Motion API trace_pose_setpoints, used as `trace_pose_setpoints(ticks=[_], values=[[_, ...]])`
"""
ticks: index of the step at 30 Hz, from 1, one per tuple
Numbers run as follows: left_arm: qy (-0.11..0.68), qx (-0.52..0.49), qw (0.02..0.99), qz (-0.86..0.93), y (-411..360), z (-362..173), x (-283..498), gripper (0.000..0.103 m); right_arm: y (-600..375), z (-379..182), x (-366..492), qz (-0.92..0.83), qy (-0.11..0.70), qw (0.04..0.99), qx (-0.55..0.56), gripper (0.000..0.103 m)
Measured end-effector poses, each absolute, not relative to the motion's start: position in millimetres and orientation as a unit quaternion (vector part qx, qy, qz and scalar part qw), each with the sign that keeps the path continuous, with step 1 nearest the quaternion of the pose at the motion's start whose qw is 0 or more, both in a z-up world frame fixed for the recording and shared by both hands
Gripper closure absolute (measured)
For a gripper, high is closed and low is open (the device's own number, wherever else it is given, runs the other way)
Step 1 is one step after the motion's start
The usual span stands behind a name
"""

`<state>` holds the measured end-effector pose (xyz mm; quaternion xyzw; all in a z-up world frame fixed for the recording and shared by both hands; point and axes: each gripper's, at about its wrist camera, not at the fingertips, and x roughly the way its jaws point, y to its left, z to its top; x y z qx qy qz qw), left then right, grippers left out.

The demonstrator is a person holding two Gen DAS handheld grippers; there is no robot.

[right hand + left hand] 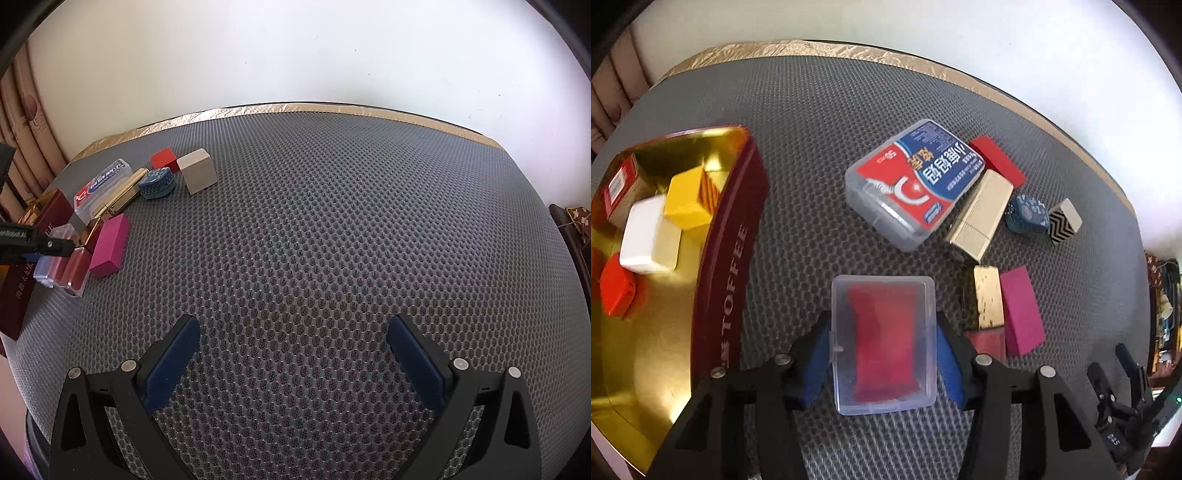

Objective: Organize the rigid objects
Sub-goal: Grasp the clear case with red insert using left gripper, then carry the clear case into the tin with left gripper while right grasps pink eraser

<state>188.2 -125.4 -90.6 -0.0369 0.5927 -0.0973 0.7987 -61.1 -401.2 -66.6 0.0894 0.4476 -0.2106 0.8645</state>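
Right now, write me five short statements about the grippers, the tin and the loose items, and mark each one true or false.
1. The left gripper has its fingers on both sides of the clear plastic case with red contents. True.
2. The right gripper is shut on the pink block. False: its fingers are spread wide over bare mat, and the block lies far to its left.
3. The toffee tin already holds a yellow box and a white box. True.
4. The floss pick box sits inside the tin. False: it lies on the grey mat, outside the tin.
5. The zigzag-patterned block rests on the mat beside a small blue tin. True.
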Motion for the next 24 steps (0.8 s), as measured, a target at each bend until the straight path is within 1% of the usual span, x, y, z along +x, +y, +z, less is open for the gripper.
trace_pose_setpoints(ticks=[8,11,13,14,15,17,21,24], values=[[0.589,-0.055,0.798,-0.115,-106,-73,155,0.05,-396,-66,-58,-0.21,0.447,0.866,0.083,0.002],[0.585,-0.056,0.8,-0.121,-104,-66,142,0.05,-378,-58,-53,-0.168,0.429,0.885,0.073,0.007],[0.585,-0.054,0.799,-0.127,-113,-62,130,0.05,-362,-57,-41,-0.14,0.433,0.888,0.069,0.016],[0.586,-0.054,0.799,-0.127,-111,-61,127,0.05,-353,-58,-33,-0.124,0.437,0.888,0.068,0.032],[0.587,-0.055,0.798,-0.127,-110,-59,127,0.05,-346,-59,-26,-0.116,0.44,0.888,0.067,0.045],[0.588,-0.06,0.795,-0.134,-112,-56,133,0.05,-331,-64,-7,-0.089,0.449,0.886,0.069,0.05],[0.583,-0.064,0.798,-0.138,-106,-49,119,0.05,-307,-65,15,-0.06,0.453,0.887,0.069,0.05],[0.578,-0.075,0.799,-0.147,-103,-43,117,0.05,-293,-67,30,-0.064,0.453,0.889,0.039,0.05]])
